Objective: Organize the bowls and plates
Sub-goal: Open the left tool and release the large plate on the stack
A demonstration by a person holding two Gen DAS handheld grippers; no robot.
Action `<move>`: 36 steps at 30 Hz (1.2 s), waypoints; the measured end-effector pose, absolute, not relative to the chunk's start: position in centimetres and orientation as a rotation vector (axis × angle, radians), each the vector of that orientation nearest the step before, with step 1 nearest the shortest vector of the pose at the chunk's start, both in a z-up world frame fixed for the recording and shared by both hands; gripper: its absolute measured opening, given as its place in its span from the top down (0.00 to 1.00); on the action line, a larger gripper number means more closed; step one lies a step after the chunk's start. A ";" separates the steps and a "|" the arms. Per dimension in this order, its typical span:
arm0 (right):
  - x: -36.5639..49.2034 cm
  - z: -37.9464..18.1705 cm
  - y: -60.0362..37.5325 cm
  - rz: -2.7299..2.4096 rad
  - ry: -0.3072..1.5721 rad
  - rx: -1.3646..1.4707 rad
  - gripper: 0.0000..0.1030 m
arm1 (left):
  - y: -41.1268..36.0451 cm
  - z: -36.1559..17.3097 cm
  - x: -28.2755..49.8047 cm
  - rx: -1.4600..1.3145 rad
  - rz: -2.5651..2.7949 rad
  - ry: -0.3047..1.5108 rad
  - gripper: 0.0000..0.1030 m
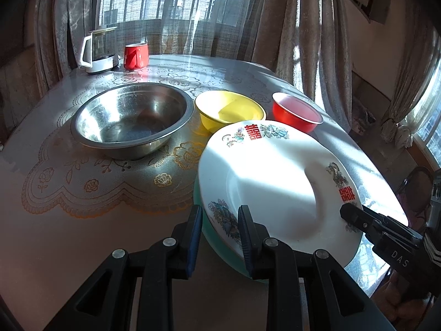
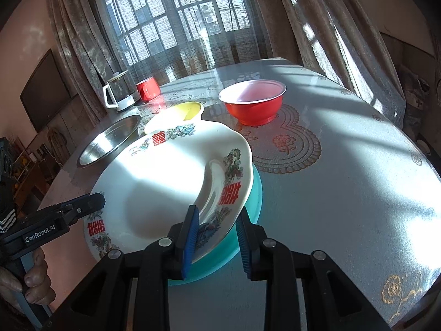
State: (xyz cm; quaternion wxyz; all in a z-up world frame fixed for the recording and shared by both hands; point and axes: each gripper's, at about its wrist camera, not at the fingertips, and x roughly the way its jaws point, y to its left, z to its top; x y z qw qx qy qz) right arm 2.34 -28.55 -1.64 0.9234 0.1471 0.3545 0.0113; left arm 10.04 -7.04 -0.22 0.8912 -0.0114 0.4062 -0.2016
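Far left on the table (image 1: pixel 69 234) stands a glass kettle (image 1: pixel 96 51) with a white handle, and a shiny red mug (image 1: pixel 135 56) just beside it. Next comes my big metal bowl (image 1: pixel 132 121) — round, smooth and gray. Beside it sits a yellow bowl (image 1: pixel 228 110), then a red bowl (image 1: pixel 296 111) with a pale inside. Close to me lies the white plate (image 1: pixel 275 182), smooth, with red signs and flowers on its rim. It rests on a teal plate (image 1: pixel 217 242) below it. My left gripper (image 1: pixel 219 237) has its blue ridged fingers apart, one on each side of the plates' near edge. My right gripper (image 2: pixel 217 244) is spread too — around the other edge. The lacy cloth has gold flowers.
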 end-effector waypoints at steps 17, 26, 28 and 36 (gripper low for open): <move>1.0 -0.8 -29.0 0.030 0.700 0.356 0.70 | -4.4 1.4 8.0 -0.001 -0.279 0.771 0.74; 0.3 0.2 -29.4 0.003 0.663 0.369 0.67 | -2.5 2.1 6.7 0.012 -0.200 0.741 0.69; 0.2 0.4 -29.3 0.004 0.659 0.367 0.66 | -2.2 2.1 6.5 0.015 -0.186 0.738 0.69; 0.8 1.5 -27.9 0.049 0.648 0.347 0.65 | -0.9 2.3 5.8 0.023 -0.141 0.714 0.69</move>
